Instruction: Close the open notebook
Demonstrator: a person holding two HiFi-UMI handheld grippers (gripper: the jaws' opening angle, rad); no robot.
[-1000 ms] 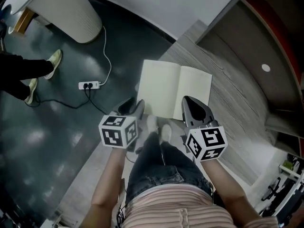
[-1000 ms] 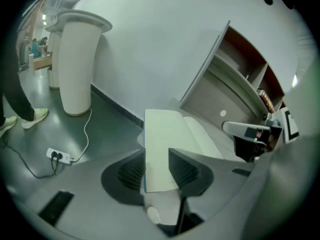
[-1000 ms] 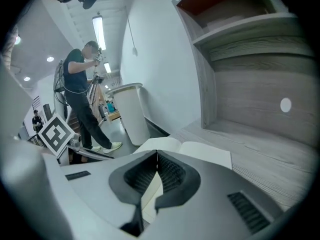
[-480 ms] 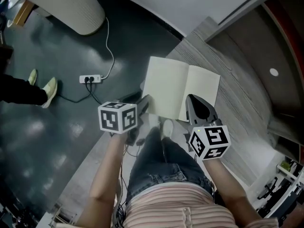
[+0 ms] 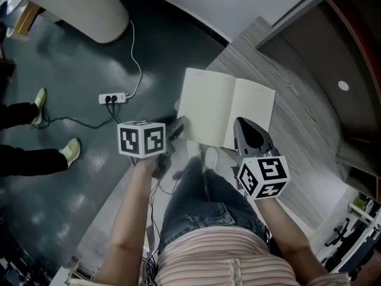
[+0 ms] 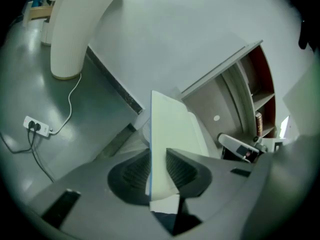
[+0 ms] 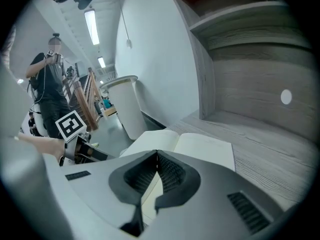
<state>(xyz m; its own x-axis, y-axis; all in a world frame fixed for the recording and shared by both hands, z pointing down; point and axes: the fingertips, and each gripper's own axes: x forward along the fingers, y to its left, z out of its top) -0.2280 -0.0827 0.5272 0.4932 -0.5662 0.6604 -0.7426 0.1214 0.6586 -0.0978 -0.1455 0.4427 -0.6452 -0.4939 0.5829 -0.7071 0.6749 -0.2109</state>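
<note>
Notebook (image 5: 226, 109) lies open and flat on bench (image 5: 303, 139). L claw (image 6: 159, 153) has just been closing; jaws apart, notebook's left edge between them, not yet pinched. R claw (image 5: 241, 126) shut, empty, over right page. Rec.: pinch edge squarely, swing it over spine; keep R claw clear.

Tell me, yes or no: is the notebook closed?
No, in the head view the notebook lies spread open, with both of its blank pages facing up.
</note>
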